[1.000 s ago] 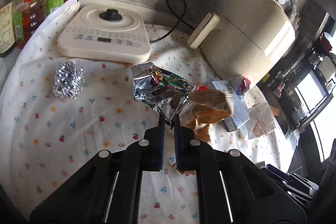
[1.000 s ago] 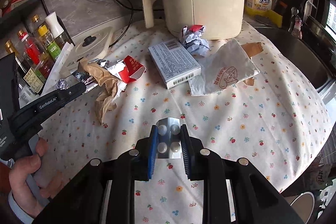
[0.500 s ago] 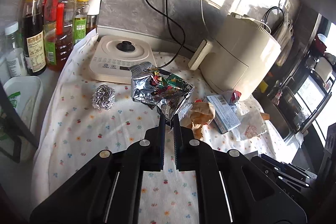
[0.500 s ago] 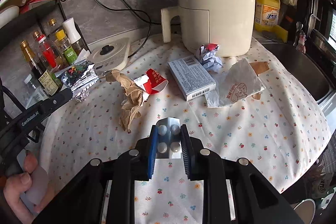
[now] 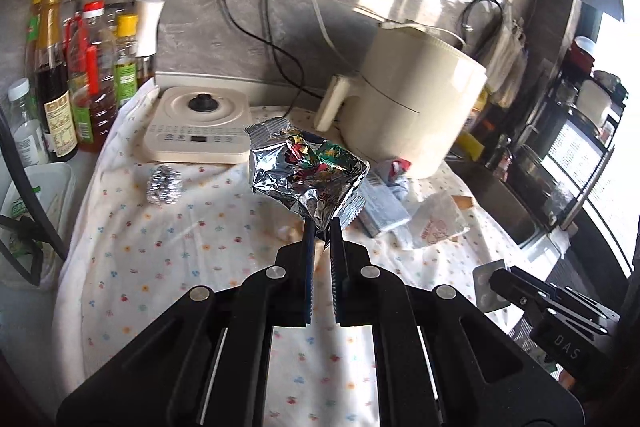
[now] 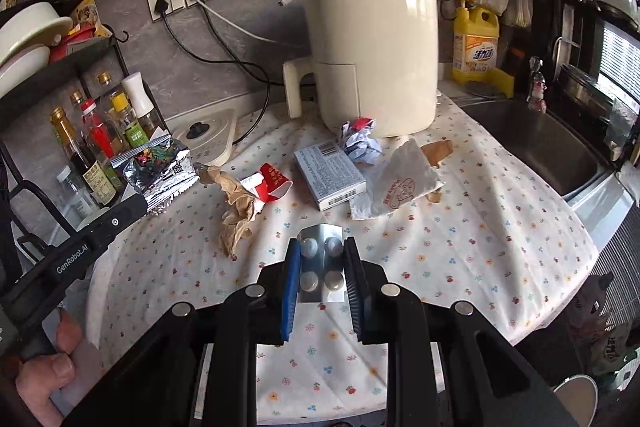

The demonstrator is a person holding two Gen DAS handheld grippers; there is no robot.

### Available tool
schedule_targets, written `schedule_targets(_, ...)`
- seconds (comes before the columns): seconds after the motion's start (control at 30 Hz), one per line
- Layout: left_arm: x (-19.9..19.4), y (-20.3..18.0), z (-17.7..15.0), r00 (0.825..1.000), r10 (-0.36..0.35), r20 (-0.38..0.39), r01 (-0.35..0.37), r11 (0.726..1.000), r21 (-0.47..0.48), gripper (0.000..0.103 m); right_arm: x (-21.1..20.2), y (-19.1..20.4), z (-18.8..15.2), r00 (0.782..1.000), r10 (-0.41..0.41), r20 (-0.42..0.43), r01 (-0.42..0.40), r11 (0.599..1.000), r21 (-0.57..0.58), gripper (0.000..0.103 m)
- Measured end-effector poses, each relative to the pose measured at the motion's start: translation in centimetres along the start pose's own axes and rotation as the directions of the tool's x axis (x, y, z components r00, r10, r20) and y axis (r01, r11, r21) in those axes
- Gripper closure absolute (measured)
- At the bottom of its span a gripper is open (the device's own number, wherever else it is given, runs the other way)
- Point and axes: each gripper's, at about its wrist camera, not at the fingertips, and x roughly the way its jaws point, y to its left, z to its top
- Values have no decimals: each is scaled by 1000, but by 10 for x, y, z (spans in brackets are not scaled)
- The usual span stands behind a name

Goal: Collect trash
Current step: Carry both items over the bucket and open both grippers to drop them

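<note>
The left tool (image 5: 320, 227) is closed almost fully on the lower corner of a crumpled foil snack bag (image 5: 306, 177), which hangs clear above the desk (image 5: 160, 247) straight ahead of the tips. The right tool (image 6: 322, 259) is closed part-way on a silver pill sheet (image 6: 322, 263), gripped by its two long edges, with four blisters showing between the pads. Both loads are airborne; no bin shows plainly in either view, so the drop point cannot be confirmed. Judged step: carry both items away to the waste container. The bag is held by a thin margin only, so grip pressure should be kept constant and the swing slow, since a light foil bag may slip or spill crumbs. The pill sheet is stiff and slick; it should be kept level and not squeezed harder, as it may bow and pop out. Remaining trash lies on the desk ahead of the right tool: brown crumpled paper (image 6: 238, 211) ahead and left, a red paper cup (image 6: 274, 183) touching it, a blue-grey box (image 6: 330, 175) straight ahead, a crumpled wrapper (image 6: 360, 143) beyond the box, and a white paper bag (image 6: 400, 183) ahead and right. A foil ball (image 5: 164, 185) sits ahead and left of the left tool. The task appears under half complete.
</note>
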Motion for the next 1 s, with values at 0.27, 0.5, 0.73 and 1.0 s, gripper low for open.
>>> schedule_targets(0.27,-5,-62,-12,998,-69,-13,70,995,74,95,-49,-53,-9,996,-66,56,62,996,66,81)
schedule_targets(0.5,-12,-119,-25,991,-130,-36,134,980,149,95,-86,-101,-23,988,-127,84,114,983,143,81)
schedule_targets(0.73,-14,-175,-44,979,-189,-72,200,956,216,95,-124,-145,-40,976,-190,105,165,964,208,81)
schedule_targets(1.0,-12,-242,-70,958,-256,-126,283,914,291,95,-165,-194,-65,955,-274,109,234,929,286,81)
